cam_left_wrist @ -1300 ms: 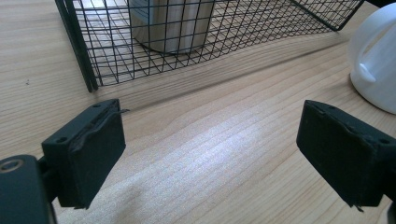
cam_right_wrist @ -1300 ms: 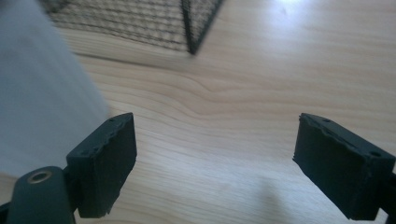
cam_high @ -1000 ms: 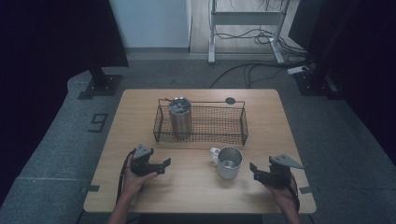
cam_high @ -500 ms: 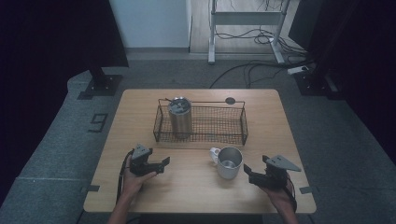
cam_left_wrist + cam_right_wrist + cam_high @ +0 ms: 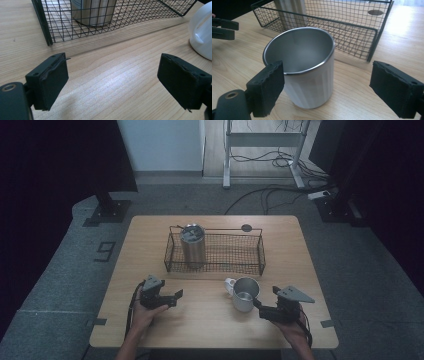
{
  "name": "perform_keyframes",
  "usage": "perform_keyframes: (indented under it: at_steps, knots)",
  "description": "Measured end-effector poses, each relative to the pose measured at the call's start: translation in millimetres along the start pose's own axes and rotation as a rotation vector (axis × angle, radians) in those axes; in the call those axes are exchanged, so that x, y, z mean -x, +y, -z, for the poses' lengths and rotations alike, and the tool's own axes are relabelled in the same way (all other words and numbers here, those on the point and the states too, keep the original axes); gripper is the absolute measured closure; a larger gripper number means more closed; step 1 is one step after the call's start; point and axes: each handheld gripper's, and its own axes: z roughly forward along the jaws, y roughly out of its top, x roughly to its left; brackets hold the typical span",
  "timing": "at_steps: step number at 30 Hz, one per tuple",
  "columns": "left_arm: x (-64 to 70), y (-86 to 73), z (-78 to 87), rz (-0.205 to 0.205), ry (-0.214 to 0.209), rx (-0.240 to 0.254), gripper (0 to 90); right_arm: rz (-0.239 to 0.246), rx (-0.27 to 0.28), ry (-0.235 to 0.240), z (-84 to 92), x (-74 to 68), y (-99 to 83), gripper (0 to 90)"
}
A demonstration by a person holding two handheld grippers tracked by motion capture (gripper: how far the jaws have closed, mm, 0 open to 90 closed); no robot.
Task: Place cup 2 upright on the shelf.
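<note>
Right tongs (image 5: 259, 306) sit spread wide just beside our white mug (image 5: 243, 294), its steel rim between the black jaws in the right gripper view, pads not touching. They've slid in closer since a second ago. Left tongs (image 5: 176, 296) stay put, jaws apart over bare bench (image 5: 210, 325), nothing pinched. We see the mug standing upright in front of the wire basket (image 5: 215, 251), its handle pointing left. A steel tumbler (image 5: 192, 244) stands upright in the basket's left end. We can read one mark: a "9" (image 5: 105, 251) on the floor left of the bench.
</note>
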Motion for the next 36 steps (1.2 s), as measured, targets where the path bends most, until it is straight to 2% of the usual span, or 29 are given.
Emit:
perform_keyframes:
  at_steps: [12,21,36]
  knots:
    - [0.0,-0.9,-1.4,0.007,-0.007,-0.008,9.9,0.016,-0.014,0.041,-10.7,-11.1,4.5,9.3]
    - [-1.1,-0.3,0.7,0.022,-0.02,-0.004,9.9,0.033,-0.02,0.053,-18.3,-20.4,10.7,7.3]
    - [0.0,-0.8,-0.6,0.016,-0.026,-0.009,10.0,0.044,-0.053,0.057,-48.7,-24.6,14.2,3.5]
